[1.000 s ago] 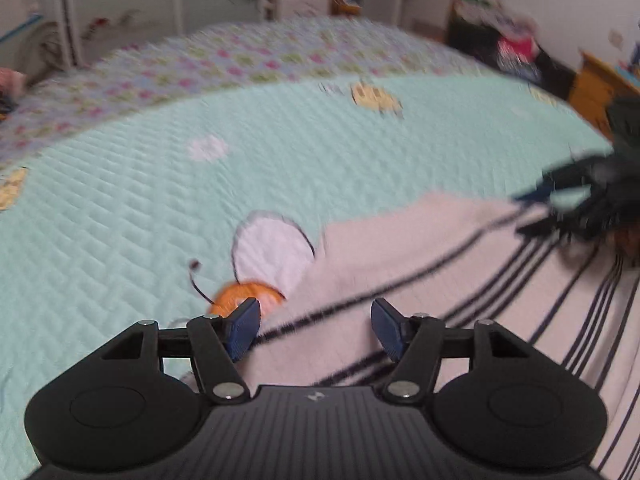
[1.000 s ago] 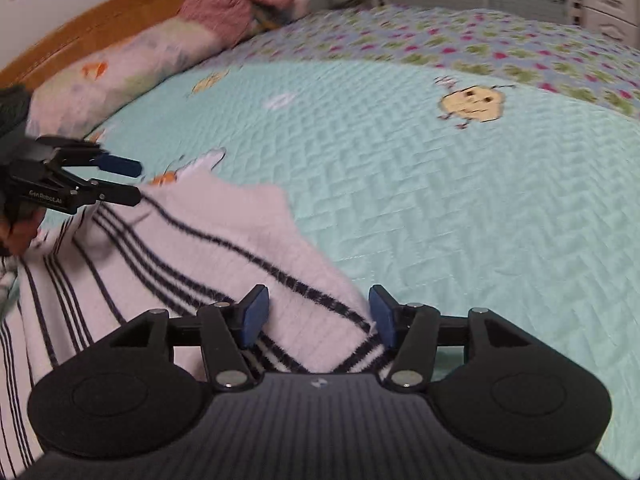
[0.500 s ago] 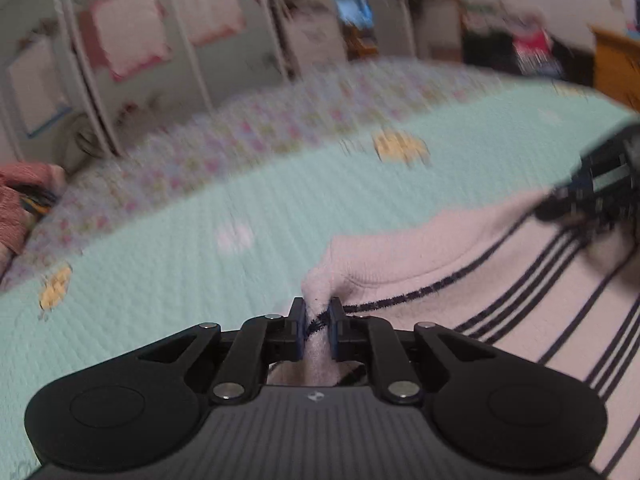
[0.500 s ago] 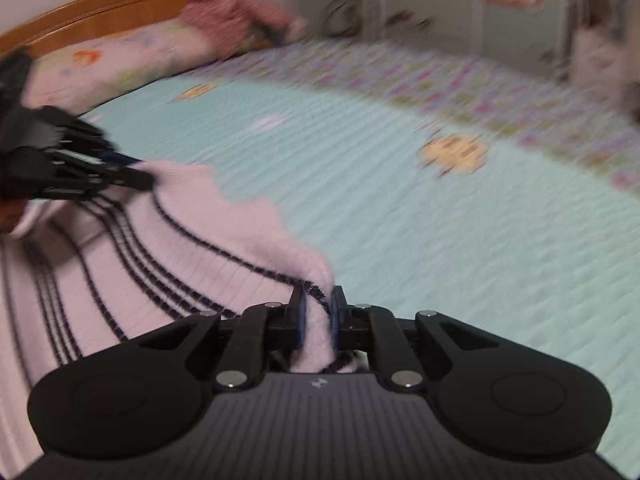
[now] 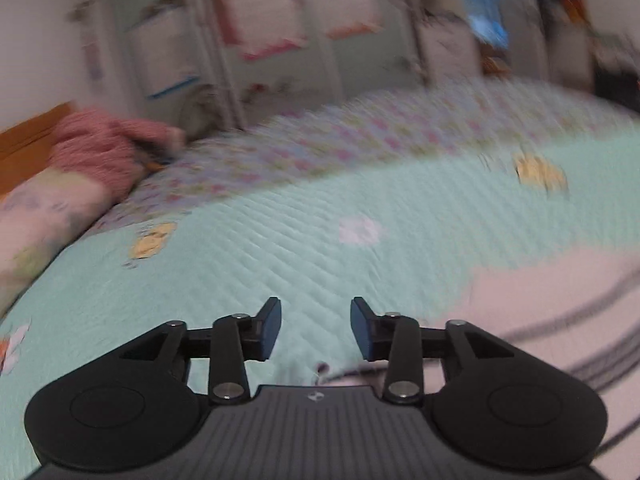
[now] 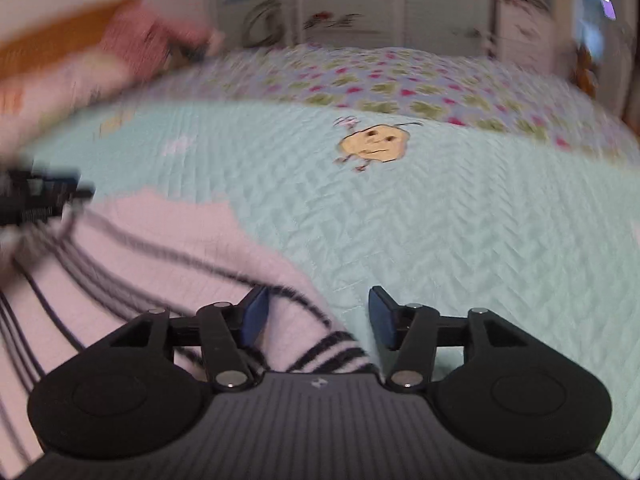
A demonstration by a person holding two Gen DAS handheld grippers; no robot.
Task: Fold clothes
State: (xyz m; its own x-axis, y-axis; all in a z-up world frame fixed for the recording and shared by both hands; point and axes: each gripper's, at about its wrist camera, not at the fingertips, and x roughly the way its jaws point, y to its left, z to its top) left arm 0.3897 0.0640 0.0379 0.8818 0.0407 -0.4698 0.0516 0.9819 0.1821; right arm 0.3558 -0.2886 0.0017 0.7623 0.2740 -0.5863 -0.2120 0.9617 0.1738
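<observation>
Mint quilt (image 6: 460, 220) filling the frame, striped pink sweater (image 6: 168, 248) lower left, both grippers (image 5: 316, 332) (image 6: 316, 320) spreading open over its top edge, pinching nothing, probably mid-release, next needing a fresh grab to fold.

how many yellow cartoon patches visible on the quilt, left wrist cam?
2. One yellow patch at far right on the quilt, one at left near the pillow. The frame is blurred, and the striped sweater may hide more.
</observation>
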